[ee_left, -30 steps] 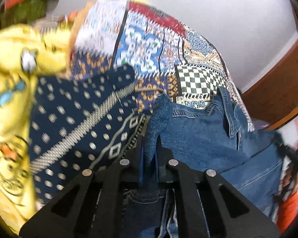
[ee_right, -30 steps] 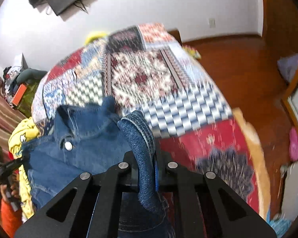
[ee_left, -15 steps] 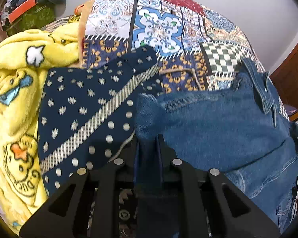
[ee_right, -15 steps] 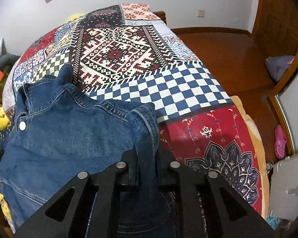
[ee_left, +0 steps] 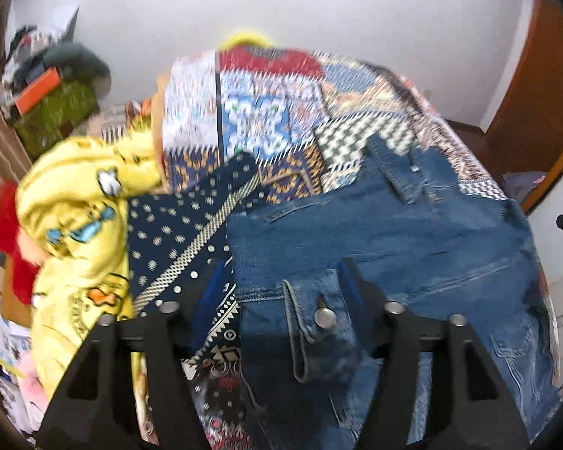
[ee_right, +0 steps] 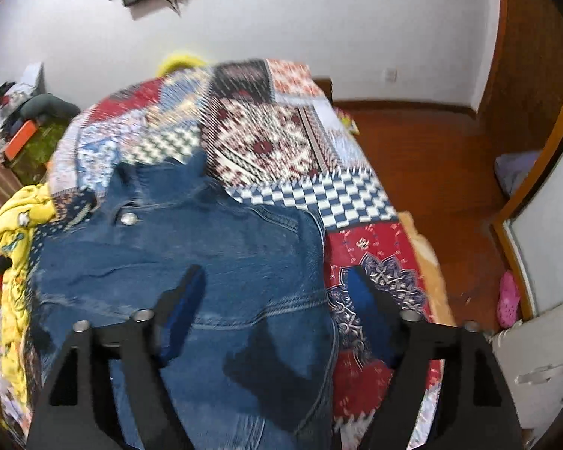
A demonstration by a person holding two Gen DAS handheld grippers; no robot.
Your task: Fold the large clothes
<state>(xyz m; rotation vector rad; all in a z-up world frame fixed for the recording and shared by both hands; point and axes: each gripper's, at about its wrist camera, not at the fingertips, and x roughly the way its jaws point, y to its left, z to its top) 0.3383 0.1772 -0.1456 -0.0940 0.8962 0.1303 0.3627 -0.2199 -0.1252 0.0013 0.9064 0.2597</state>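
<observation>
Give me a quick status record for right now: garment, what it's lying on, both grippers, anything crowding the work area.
garment: denim jacket, spread out, collar at the far end
surface: patchwork bedspread
left gripper: open, above a cuff with a metal button
right gripper: open, over the jacket's right edge
clutter: navy dotted cloth and yellow cartoon blanket left of the jacket

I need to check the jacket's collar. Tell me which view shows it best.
The right wrist view: the denim jacket lies spread out with its collar and snap button facing the camera. The left wrist view shows the collar blurred, farther off; a buttoned cuff fills the foreground.
</observation>
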